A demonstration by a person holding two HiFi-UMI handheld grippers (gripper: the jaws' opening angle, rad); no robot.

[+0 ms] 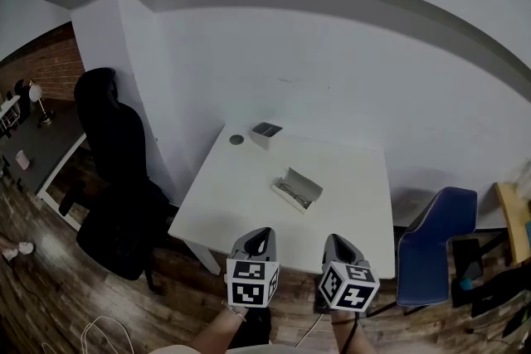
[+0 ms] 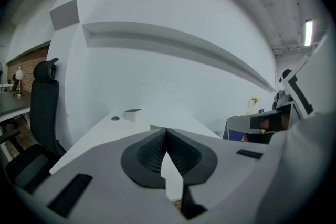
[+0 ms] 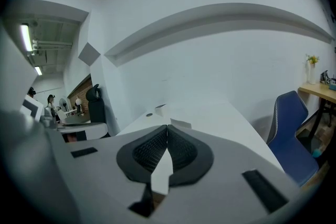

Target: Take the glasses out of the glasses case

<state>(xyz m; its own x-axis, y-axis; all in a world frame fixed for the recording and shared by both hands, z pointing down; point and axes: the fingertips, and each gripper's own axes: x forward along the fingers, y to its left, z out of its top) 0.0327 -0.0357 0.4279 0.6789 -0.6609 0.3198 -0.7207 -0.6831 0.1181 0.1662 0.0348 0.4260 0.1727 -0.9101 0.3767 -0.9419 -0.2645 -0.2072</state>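
An open glasses case point(image 1: 296, 189) lies near the middle of the white table point(image 1: 241, 203), with dark-framed glasses point(image 1: 292, 193) lying inside it. Both grippers hover at the table's near edge, short of the case. My left gripper point(image 1: 256, 236) is shut with nothing between its pads point(image 2: 152, 152). My right gripper point(image 1: 337, 241) is also shut and empty, its pads point(image 3: 181, 149) meeting at the tips. In the right gripper view the case point(image 3: 180, 123) peeks out just above the jaws. In the left gripper view only a sliver of the case point(image 2: 156, 127) shows.
A small open box point(image 1: 266, 132) and a dark round disc point(image 1: 236, 139) sit at the table's far left corner. A black office chair point(image 1: 116, 178) stands to the left of the table and a blue chair point(image 1: 436, 236) to its right. A white wall runs behind.
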